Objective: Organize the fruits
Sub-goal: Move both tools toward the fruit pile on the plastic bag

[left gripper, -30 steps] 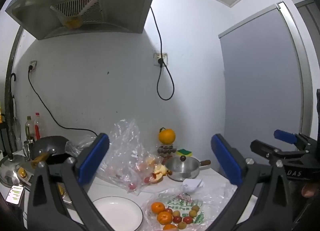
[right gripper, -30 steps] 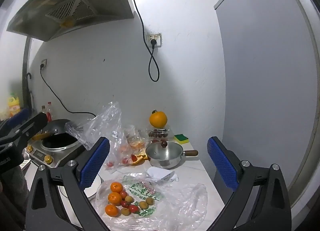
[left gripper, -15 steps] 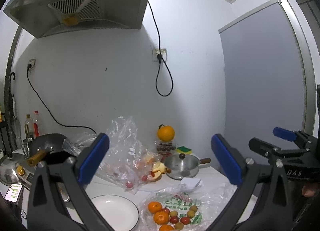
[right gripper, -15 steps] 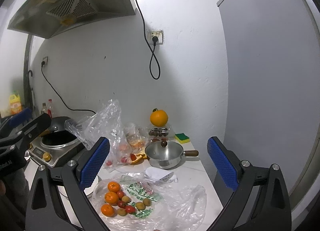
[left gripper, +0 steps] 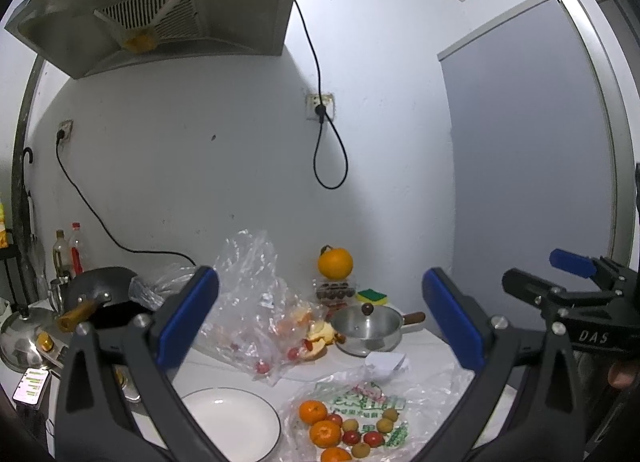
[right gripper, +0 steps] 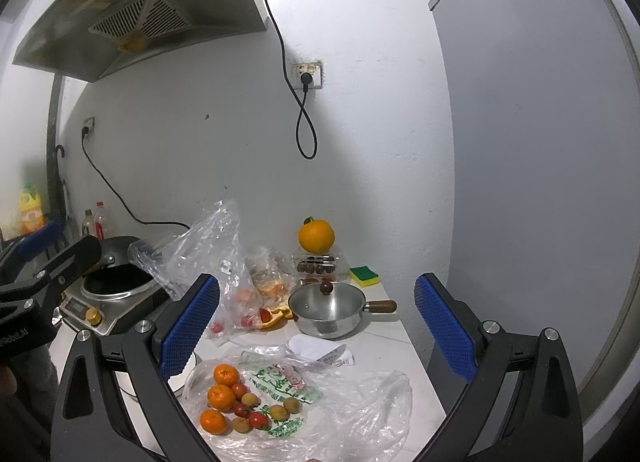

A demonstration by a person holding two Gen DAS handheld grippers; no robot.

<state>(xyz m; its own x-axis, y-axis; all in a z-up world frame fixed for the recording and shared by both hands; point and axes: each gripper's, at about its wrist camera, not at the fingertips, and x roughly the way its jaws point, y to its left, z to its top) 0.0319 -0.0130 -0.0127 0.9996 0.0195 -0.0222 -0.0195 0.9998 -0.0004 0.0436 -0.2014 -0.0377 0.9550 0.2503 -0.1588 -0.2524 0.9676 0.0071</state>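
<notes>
Small oranges, red cherry tomatoes and tan longans lie on a flat clear plastic bag at the counter's front; the pile also shows in the left wrist view. A white plate lies left of the pile. My left gripper is open and empty, held high above the plate and fruit. My right gripper is open and empty, above the bag. A large orange sits on a clear box of dark fruit at the back wall.
A steel saucepan with lid stands behind the bag, a crumpled paper before it. An upright clear bag with fruit and peel stands left of the pan. A wok on a cooker, kettle, phone, bottles and sponge are around.
Both grippers have tilted slightly so the counter sits a little lower and farther in view. Nothing on the counter has moved.
</notes>
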